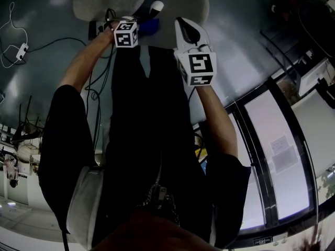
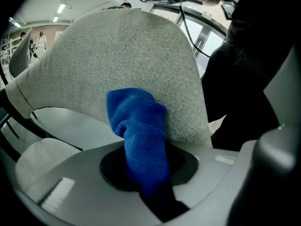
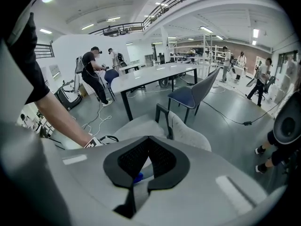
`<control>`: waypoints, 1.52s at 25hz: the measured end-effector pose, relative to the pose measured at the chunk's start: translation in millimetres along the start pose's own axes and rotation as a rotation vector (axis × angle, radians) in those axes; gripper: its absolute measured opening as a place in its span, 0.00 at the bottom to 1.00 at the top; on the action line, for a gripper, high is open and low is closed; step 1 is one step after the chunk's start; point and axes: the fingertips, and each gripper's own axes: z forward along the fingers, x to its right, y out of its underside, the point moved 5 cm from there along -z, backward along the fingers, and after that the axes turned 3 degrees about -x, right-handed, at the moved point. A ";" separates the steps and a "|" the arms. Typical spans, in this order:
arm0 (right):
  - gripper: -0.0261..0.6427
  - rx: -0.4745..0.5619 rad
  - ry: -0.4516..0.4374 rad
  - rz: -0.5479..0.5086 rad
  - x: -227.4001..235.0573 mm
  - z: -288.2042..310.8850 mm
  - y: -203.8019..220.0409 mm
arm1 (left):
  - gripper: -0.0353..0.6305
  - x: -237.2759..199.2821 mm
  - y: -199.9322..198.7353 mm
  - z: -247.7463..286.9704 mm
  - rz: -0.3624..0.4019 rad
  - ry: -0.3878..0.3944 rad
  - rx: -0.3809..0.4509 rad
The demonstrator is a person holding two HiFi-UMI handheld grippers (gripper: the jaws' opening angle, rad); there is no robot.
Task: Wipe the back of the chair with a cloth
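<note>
At 11 o'clock in the head view, the left gripper (image 1: 137, 27) pinches a bunched blue terry cloth (image 2: 138, 126), whose free end lies against the pale grey fabric chair back (image 2: 117, 51). Just right of it, near 12 o'clock, the right gripper (image 3: 146, 159) has its jaws pressed together on nothing.

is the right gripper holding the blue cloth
No, the blue cloth sits clamped in the left gripper against the chair back, while the right gripper is shut on nothing.

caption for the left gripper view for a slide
The left tongs hold a blue cloth against the grey chair back
</note>
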 end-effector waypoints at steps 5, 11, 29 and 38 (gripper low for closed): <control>0.04 -0.003 -0.014 -0.008 -2.2 0.2 -1.2 | 0.20 11.8 12.2 -5.7 -0.003 0.013 -0.026; 0.04 0.003 -0.029 -0.017 -2.7 2.8 -5.8 | 0.20 20.2 35.0 -13.9 -0.005 0.031 -0.081; 0.04 0.074 0.009 0.066 30.5 -2.2 -7.2 | 0.20 -207.6 -34.7 -104.5 -0.666 -0.709 0.534; 0.04 0.038 0.040 0.127 64.5 -13.7 22.1 | 0.20 -277.0 -13.4 -106.8 -0.820 -0.864 0.525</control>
